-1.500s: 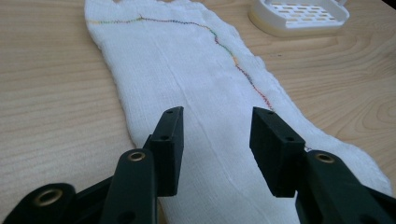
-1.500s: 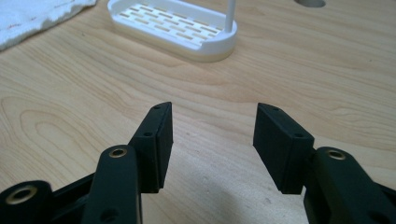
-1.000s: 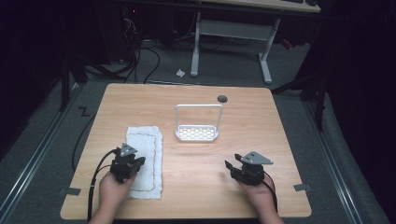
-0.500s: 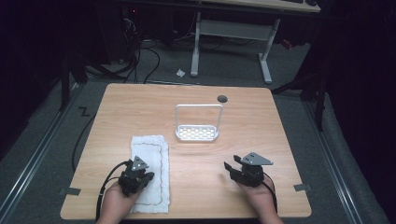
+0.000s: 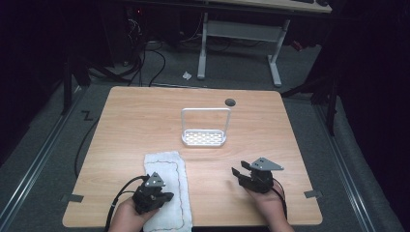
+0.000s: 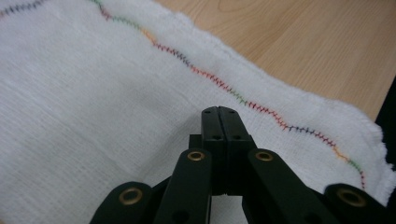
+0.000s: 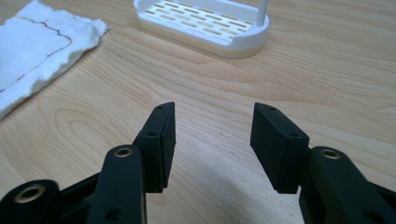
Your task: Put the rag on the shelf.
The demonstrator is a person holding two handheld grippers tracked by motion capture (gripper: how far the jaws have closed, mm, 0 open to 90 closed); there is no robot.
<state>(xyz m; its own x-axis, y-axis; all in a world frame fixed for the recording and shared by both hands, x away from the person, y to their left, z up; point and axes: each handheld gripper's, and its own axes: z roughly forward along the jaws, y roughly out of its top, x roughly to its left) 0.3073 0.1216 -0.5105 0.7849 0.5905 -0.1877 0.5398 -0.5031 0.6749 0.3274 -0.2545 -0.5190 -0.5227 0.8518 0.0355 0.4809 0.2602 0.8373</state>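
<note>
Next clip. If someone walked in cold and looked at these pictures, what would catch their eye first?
Probably the white cloth with its multicoloured stitched border, lying at the near left of the table and reaching its front edge; the left gripper sits over it, jaws closed together. Next, the white slotted rack with a tall wire hoop near the table's middle, and the right gripper at the near right, jaws wide apart above bare wood.

The cloth lies on the table directly under the left gripper, reaching ahead of it and over the near edge. The rack stands ahead and left of the right gripper, beyond the cloth's far end.
</note>
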